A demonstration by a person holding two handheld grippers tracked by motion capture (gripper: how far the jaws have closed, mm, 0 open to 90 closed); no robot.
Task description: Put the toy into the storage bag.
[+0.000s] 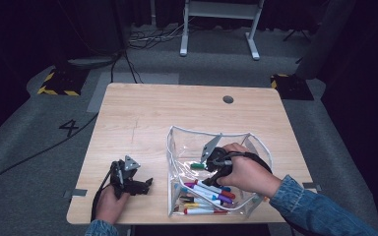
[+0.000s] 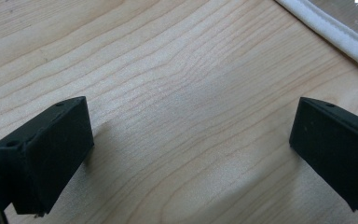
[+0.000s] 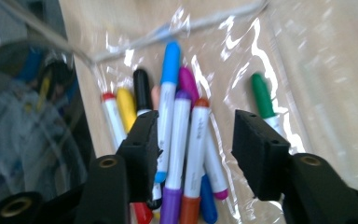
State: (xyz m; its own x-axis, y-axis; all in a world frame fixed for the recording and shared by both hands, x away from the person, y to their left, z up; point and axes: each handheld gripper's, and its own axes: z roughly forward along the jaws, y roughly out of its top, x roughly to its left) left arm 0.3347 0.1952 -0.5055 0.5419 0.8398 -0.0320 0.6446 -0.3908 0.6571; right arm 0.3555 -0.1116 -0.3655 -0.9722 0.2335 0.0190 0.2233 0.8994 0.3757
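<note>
The high view is showing the whole wooden table [image 1: 142, 118], with a clear plastic pouch [image 1: 177, 142] lying open on its near right part and a heap of markers [image 1: 207, 194] resting in the pouch's near end. In that view the right gripper [image 1: 210, 164] is reaching down inside the pouch, held by the person's right hand [image 1: 248, 172], and the left gripper [image 1: 145, 185] is resting low over bare wood just to the left of the pouch, in the left hand [image 1: 110, 201].

The right gripper view is giving what the high view cannot: the single markers, seen through the gap of its own jaws. The right gripper [image 3: 196, 140] is standing wide open with nothing clamped; its pads are not pressing on anything, and the blue-capped, purple-capped and orange-capped markers [image 3: 182, 135] are lying below and between the jaws. A red-capped, a yellow-capped and a black-capped marker are lying further to the left in this view. 1 green-capped marker [image 3: 262, 98] is lying apart from the heap, beyond the right jaw, on the pouch's clear floor. The marker barrels are white with coloured caps and ends.

The left gripper view is showing the left gripper [image 2: 191, 144] also wide open and empty, with plain wood grain between its 2 jaws and the pouch's white stitched hem [image 2: 335, 35] crossing the top right corner.
</note>
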